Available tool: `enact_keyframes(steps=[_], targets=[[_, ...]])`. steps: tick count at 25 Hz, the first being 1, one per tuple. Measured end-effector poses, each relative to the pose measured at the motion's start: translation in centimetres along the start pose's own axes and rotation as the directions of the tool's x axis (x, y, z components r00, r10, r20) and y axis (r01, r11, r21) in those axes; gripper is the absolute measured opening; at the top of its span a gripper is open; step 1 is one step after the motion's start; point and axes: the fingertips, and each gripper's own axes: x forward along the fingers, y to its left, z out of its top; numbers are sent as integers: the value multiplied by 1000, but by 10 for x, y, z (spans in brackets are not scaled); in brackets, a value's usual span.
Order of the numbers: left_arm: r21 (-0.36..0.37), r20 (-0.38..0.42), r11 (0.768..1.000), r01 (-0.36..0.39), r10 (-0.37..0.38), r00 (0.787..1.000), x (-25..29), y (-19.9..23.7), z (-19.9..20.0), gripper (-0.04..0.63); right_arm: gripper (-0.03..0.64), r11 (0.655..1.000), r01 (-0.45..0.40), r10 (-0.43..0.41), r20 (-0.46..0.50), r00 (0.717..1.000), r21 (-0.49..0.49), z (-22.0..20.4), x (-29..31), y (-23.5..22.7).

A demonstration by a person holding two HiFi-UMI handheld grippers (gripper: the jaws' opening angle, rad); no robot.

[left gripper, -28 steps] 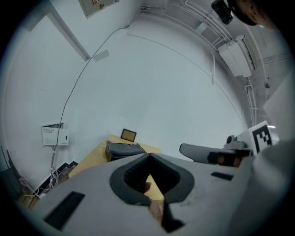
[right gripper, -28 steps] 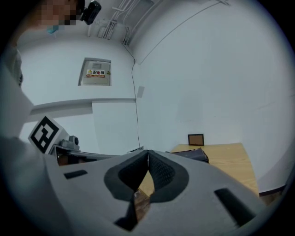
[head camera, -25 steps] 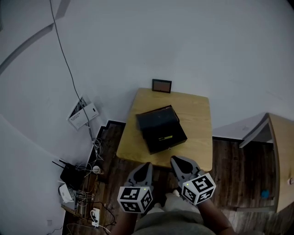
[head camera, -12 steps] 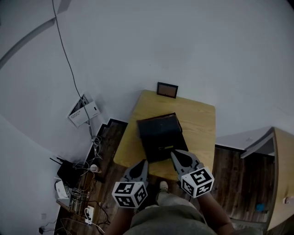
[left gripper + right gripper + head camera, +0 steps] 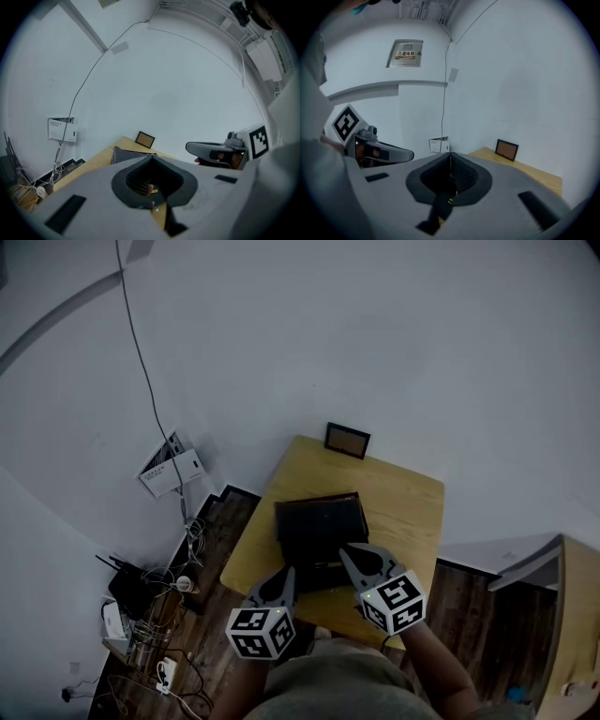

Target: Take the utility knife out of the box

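While left gripper (image 5: pixel 281 579) and right gripper (image 5: pixel 351 556), jaws pressed together and empty, hover at the black box (image 5: pixel 317 524), a frame (image 5: pixel 348 440) stands behind.

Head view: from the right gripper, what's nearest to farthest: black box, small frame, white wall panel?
1. Black box, just ahead of the right gripper.
2. Small frame, far edge of the table.
3. White wall panel, far left.
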Motion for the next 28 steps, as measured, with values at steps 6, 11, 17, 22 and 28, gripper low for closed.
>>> enact_keyframes(steps=[6,11,17,22,28], targets=[[-18,12,999,-37,37,999,19,7,0,3,0,996,-72,68,-93,993,-48,-29,31,-10],[-30,-9,996,-80,80,997,27,19,-8,3,2,980,-158,131,-199,971,-124,-65,58,-14],[-58,-34,990,-127,125,992,31,33,-17,3,2,924,-325,234,-376,897,-201,-112,79,-4],[-62,-50,987,-148,146,988,32,41,-20,3,3,878,-435,293,-495,818,-199,-143,91,-1],[-73,-67,985,-158,153,986,33,48,-25,3,146,806,-553,322,-628,709,-212,-177,96,8]])
